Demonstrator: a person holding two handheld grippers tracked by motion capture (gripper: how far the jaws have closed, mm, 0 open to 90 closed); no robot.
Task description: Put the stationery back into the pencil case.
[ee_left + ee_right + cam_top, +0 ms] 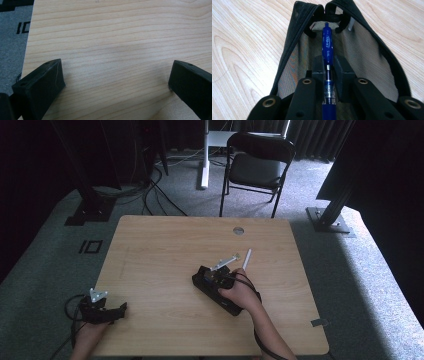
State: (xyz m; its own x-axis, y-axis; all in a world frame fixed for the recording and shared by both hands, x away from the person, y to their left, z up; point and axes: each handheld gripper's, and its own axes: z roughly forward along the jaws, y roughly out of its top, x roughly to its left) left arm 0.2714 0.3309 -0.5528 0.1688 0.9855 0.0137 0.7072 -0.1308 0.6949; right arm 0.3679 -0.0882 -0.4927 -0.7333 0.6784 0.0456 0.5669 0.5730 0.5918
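On my right gripper view I can read white lettering running along the barrel of the blue pen (327,50); it looks like "EN-GEL", though the first and last letters are soft and I can't vouch for them. Smaller print sits beside it, too tiny for me to make out. Lower down, the pen's clear grip section carries more printing, which is blurred.

On my left gripper view I see black marks on the grey floor mat (12,37) past the table edge, reading like "ID" or "IC" before the table cuts them off. From the high view, that same marking (90,246) appears as a black rectangular outline.
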